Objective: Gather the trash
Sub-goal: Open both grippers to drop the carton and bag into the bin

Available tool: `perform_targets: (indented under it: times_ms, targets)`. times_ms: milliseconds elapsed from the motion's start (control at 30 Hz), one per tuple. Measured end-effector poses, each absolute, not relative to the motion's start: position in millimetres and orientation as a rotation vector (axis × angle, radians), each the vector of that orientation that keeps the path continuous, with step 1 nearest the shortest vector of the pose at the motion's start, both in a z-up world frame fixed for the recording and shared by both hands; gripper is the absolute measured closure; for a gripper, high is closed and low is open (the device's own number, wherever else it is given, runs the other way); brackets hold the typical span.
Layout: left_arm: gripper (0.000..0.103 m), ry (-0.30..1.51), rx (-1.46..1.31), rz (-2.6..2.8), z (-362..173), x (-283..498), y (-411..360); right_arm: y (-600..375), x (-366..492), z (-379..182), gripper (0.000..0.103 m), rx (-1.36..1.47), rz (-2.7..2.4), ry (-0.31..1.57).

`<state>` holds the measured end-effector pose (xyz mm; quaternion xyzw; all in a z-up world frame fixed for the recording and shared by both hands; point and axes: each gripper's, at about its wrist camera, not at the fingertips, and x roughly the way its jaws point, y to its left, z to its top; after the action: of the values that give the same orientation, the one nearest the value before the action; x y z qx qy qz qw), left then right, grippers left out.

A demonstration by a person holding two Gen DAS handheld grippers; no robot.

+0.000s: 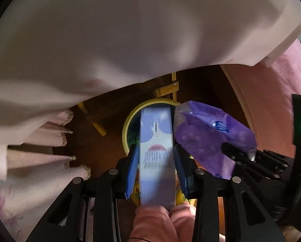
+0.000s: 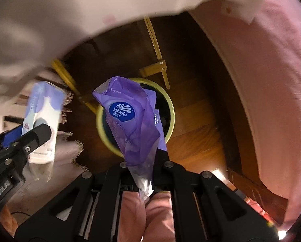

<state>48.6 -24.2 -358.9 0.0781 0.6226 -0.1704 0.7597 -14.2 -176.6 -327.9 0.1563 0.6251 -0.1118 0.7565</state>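
We look almost straight down at a dark wooden floor [image 2: 200, 111] where a round bin with a yellow rim [image 2: 171, 109] stands below both claws. Our left claw [image 1: 156, 157] carries a pale blue-and-white carton [image 1: 156, 141] between its blue pads [image 1: 133, 167]; the pads sit along the carton's two sides, and the carton hangs directly over the bin's mouth. From the right wrist view, that carton [image 2: 43, 117] appears to the left of the bin, blurred. Our right claw [image 2: 145, 161] is pinched tight on the clear end of a purple Vinda tissue wrapper [image 2: 130, 117], which hangs over the bin's opening. A pale cloth [image 1: 110, 40] drapes across the far side, and pink fabric [image 2: 271, 80] covers the right.
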Motion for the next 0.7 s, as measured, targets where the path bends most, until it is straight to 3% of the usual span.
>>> perform_targets:
  times_ms: [100, 167, 233, 267, 300, 500, 700]
  targets:
    - [0.036, 1.360, 0.170, -0.369, -380.0, 57.0, -31.5, -178.9, -2.4, -357.5, 0.100, 0.364, -0.236, 1.366]
    - [0.031, 1.344, 0.167, -0.353, -388.8, 60.7, -30.1, -181.6, 4.1, -373.9, 0.096, 0.390, -0.222, 1.366]
    - [0.022, 1.341, 0.159, -0.344, -393.4, 67.0, -28.8, -185.5, 8.6, -386.7, 0.082, 0.404, -0.218, 1.364]
    - [0.021, 1.335, 0.155, -0.336, -393.9, 70.7, -27.7, -186.8, 13.0, -390.3, 0.067, 0.405, -0.219, 1.362]
    - [0.021, 1.323, 0.151, -0.327, -392.4, 71.6, -25.2, -188.9, 15.2, -392.2, 0.061, 0.407, -0.221, 1.357]
    - [0.021, 1.255, 0.154, -0.299, -363.6, 83.7, -8.5, -196.3, 25.1, -382.7, 0.060, 0.424, -0.217, 1.338]
    - [0.021, 1.222, 0.121, -0.272, -306.5, 79.6, 3.4, -194.7, 23.9, -326.8, 0.060, 0.424, -0.190, 1.325]
